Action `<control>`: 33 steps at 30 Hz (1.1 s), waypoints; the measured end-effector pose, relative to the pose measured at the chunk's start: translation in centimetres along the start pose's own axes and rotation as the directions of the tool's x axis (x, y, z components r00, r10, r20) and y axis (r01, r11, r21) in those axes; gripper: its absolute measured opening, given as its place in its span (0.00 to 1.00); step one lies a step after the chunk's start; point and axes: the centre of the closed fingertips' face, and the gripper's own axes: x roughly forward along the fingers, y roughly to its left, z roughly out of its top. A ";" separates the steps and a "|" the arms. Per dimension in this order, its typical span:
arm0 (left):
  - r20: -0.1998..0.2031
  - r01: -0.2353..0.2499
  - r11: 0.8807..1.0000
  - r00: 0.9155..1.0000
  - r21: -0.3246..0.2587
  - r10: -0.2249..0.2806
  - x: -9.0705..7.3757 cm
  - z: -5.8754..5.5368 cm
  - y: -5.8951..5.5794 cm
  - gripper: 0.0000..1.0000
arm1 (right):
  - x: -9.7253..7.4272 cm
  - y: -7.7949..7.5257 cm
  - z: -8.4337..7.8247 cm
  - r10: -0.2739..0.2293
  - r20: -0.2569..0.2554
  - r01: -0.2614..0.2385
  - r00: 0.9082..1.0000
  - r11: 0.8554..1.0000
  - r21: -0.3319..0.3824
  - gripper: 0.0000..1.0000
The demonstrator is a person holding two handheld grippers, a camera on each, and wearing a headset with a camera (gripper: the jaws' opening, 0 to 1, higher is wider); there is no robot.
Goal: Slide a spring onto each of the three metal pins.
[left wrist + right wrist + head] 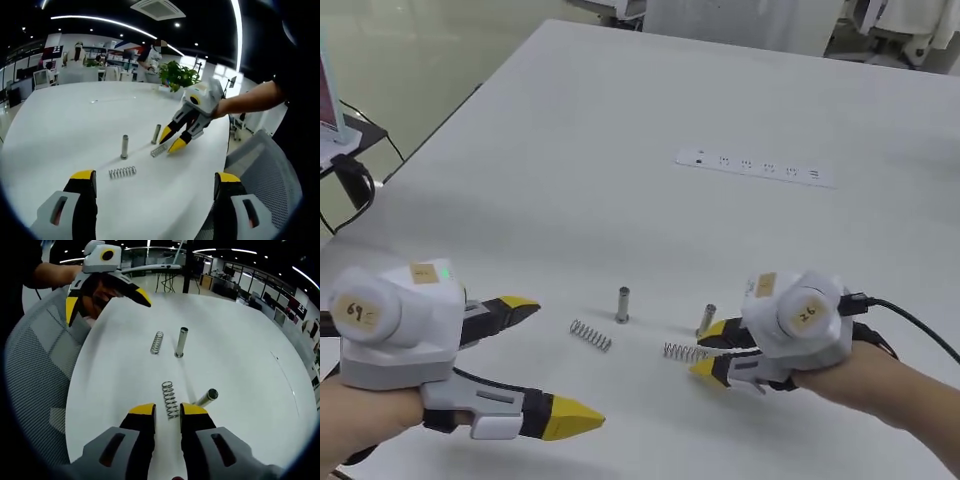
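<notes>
No spring is seated on a pin yet. One small coiled steel spring [170, 399] is gripped by its near end in the right gripper [168, 409], just beside the leaning short metal pin [206, 398]. A second coiled spring [590, 335] lies loose near the upright metal pin [622, 303]. The left gripper [155, 176] is spread wide and empty. All the sliding-on is judged outstanding.

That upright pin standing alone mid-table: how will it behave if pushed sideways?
The upright pin is tall and narrow on a small base, so a sideways nudge would probably tip it. As a smooth round cylinder on the flat table, it would then likely roll. It looks like rigid metal, unlikely to bend.
</notes>
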 end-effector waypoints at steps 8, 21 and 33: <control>-0.001 -0.002 1.000 1.000 -0.004 0.002 -0.2 -0.1 0.1 0.94 | 0.7 0.0 -0.4 0.011 -0.024 -0.011 1.000 1.000 0.011 0.12; 0.004 -0.004 1.000 1.000 -0.006 0.004 -0.3 -0.1 0.0 0.94 | 0.0 0.8 -0.4 0.017 -0.025 -0.018 1.000 0.999 -0.031 0.08; 0.004 0.041 0.999 0.999 0.031 -0.041 0.9 1.0 -1.5 0.94 | -3.5 1.2 -0.1 0.032 -0.007 -0.032 0.999 0.997 -0.068 0.08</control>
